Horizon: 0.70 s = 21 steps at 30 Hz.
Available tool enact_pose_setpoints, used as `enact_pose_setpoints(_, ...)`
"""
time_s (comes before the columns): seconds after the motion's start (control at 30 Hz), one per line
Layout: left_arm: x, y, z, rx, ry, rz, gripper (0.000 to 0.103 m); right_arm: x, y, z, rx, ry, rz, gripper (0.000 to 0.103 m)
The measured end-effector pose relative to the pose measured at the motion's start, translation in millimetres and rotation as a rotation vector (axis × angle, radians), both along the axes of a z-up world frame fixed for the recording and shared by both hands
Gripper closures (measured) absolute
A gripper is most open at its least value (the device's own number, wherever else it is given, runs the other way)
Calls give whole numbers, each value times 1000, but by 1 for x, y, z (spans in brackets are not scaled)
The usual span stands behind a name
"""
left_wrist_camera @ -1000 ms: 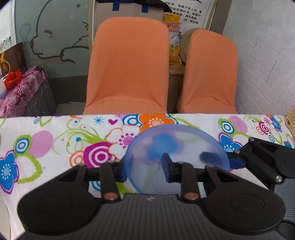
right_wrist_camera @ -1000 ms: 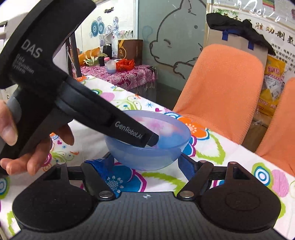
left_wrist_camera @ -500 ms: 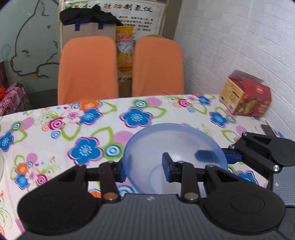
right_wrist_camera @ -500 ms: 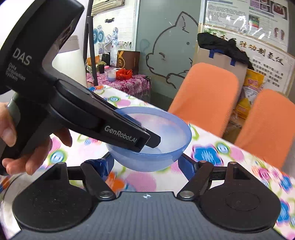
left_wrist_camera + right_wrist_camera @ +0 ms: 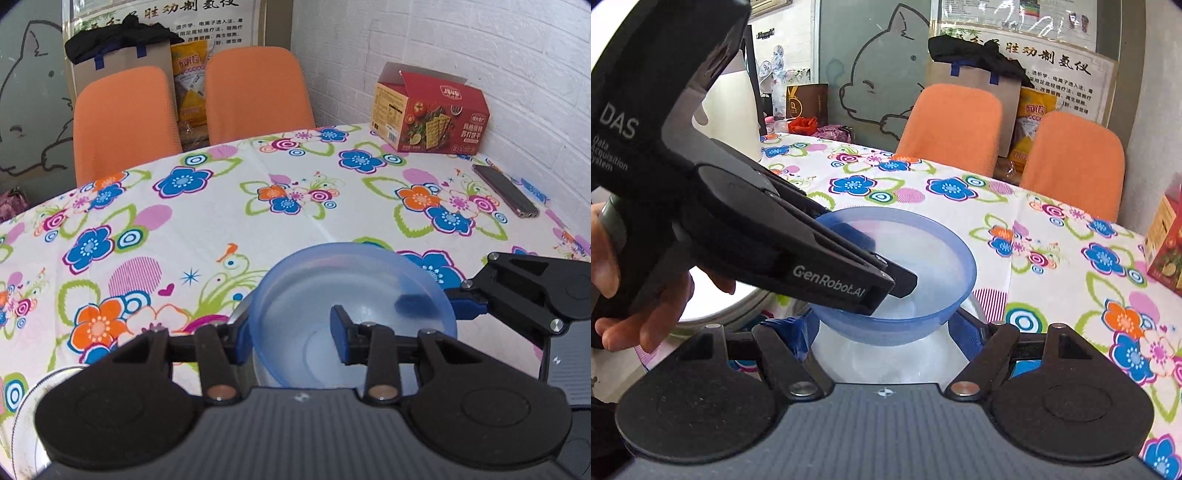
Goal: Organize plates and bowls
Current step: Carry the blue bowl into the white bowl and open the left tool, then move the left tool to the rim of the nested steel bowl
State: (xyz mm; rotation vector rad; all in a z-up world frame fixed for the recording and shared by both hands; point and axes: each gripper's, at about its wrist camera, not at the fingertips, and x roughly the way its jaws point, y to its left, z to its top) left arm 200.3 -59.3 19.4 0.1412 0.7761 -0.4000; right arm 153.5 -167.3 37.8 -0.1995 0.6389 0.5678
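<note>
A translucent blue bowl is held in the air over the flowered table. My left gripper is shut on its near rim, one finger inside and one outside. In the right wrist view the blue bowl hangs just above a clear pale bowl that sits between my right gripper's spread fingers. The right gripper is open and its fingers stand beside the blue bowl without pinching it. A white plate lies to the left, under the left gripper's body; its rim also shows in the left wrist view.
A red cracker box stands at the far right by the brick wall. A phone lies near the right edge. Two orange chairs stand behind the table. A white kettle stands at the far left.
The blue bowl has been carried in my left gripper across the table and lowered over the clear bowl. The right gripper has moved along with it, still open.
</note>
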Motion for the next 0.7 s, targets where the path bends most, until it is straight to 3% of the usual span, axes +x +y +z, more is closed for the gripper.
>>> enact_pose_setpoints(0.13, 2, 1, -7, 42, -30, 21, 37, -19, -12, -18, -23, -7, -8, 40)
enact_pose_setpoints(0.33, 7, 16, -3, -7, 4, 36, 34, -31, -30, -23, 38, 7, -21, 40)
enact_pose_setpoints(0.7, 9, 31, 9, -93, -5, 74, 34, -51, -37, -14, 19, 6, -29, 40)
